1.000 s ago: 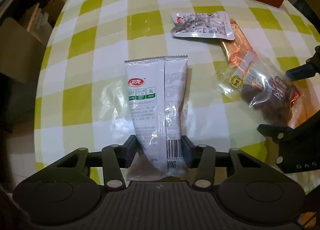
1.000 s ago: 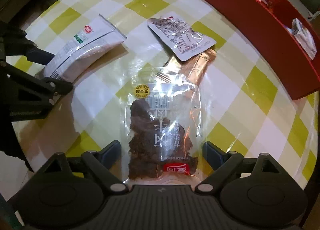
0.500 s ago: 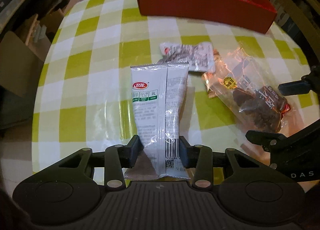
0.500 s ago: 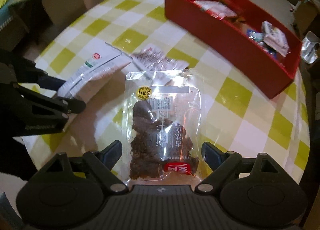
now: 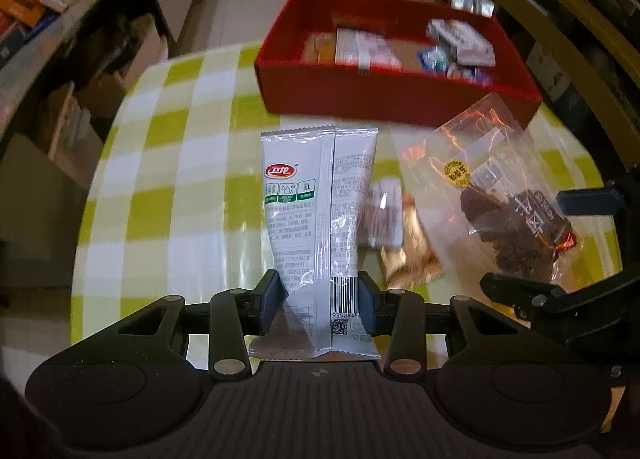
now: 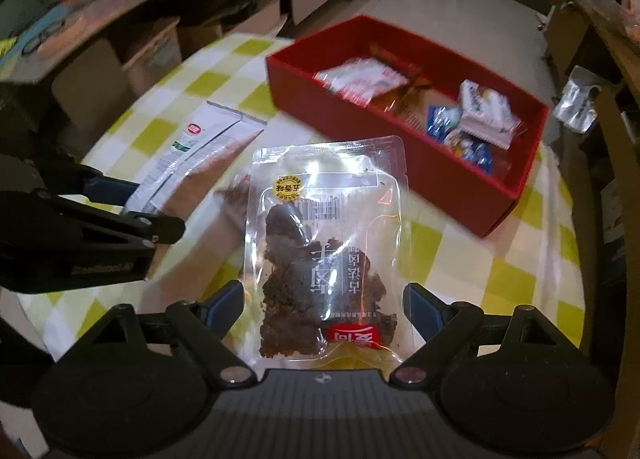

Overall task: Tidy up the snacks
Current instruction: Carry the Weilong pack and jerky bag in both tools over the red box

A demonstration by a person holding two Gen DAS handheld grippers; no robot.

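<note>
Grey snack packet [image 5: 320, 219], clenched in the left hand-held gripper [image 5: 318, 301], and clear meat pouch [image 6: 324, 251], grasped by the right hand-held gripper [image 6: 323, 307], are now lifted off the desk [image 5: 168, 179]; next comes the red box [image 5: 360, 87].

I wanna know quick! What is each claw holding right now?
Left claw: shut on the grey snack packet.
Right claw: shut on the clear bag of dark snacks.

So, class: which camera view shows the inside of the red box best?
The right wrist view: it looks down into the red box, with the packets inside clearly separated. The left wrist view shows the same box farther off, blurrier, its near wall hiding part of the contents.
</note>
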